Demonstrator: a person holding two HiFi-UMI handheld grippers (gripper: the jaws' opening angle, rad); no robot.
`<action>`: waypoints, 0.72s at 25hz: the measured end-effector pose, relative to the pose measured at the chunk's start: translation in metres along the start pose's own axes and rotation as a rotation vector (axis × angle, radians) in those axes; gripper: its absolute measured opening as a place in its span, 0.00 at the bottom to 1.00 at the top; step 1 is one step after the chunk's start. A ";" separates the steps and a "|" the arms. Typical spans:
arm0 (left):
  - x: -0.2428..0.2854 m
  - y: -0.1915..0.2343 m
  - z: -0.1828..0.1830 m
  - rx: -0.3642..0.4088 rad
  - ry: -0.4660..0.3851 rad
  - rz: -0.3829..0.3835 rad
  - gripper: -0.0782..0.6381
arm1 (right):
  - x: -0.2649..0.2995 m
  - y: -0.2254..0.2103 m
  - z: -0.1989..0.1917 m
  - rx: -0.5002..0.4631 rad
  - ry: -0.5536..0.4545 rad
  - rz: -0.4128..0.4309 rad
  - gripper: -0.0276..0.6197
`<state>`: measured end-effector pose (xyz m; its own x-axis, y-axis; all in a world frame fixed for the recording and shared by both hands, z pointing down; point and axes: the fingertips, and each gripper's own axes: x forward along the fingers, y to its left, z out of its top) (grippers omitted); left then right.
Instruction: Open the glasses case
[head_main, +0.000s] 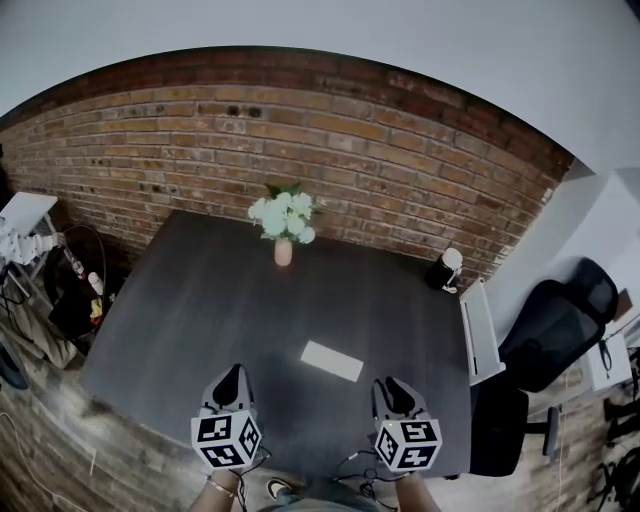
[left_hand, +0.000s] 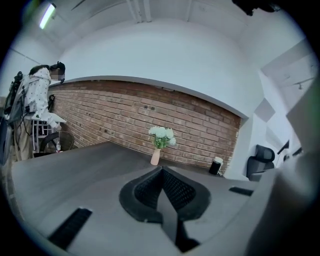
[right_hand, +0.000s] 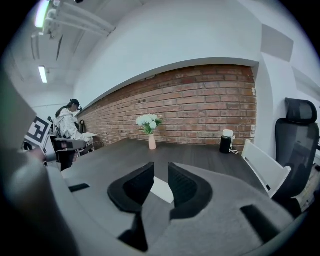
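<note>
While neither tool has reached anything, this reads as the approach step, task not started: the glasses case, a flat white oblong, lies lid down on the dark bench, ahead of both tools and untouched

Left hand-held gripper: jaws pressed together at the tips, nothing between them, held above the bench at its near edge; the case sits ahead and off to its right, out of its own view

Right hand-held gripper: jaws a narrow slit apart, nothing held; the white case shows through the slit, just ahead and a little left of it, lying on the bench beyond the tips, not between them

Further ahead of both, well apart from the case: a vase of white flowers by the brick wall; a black canister with a white top far ahead of the right tool; a black office chair off its right side

Judgement on the next move: both tools go forward and down to the case; the left must spread its jaws first, the right needs a wider gap. One likely pins the base while the other catches the lid edge and lifts. The case looks thin and low, so getting a jaw under the lid seam is the tricky part, and it may slide on the smooth bench. Which side the hinge is on, cannot tell
</note>
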<state>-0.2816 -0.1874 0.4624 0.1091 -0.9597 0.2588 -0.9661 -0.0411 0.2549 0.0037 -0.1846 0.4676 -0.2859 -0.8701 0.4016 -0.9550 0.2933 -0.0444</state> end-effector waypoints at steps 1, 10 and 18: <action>0.004 -0.003 -0.001 -0.001 0.004 -0.002 0.10 | 0.003 -0.003 0.000 0.003 0.004 0.002 0.18; 0.030 -0.029 -0.022 -0.002 0.055 -0.011 0.10 | 0.022 -0.023 -0.012 -0.009 0.047 0.024 0.18; 0.042 -0.032 -0.061 -0.003 0.154 0.017 0.10 | 0.046 -0.029 -0.038 -0.022 0.116 0.069 0.18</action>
<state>-0.2323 -0.2093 0.5215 0.1274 -0.9063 0.4029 -0.9675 -0.0241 0.2517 0.0213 -0.2182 0.5222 -0.3387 -0.7959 0.5018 -0.9309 0.3608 -0.0560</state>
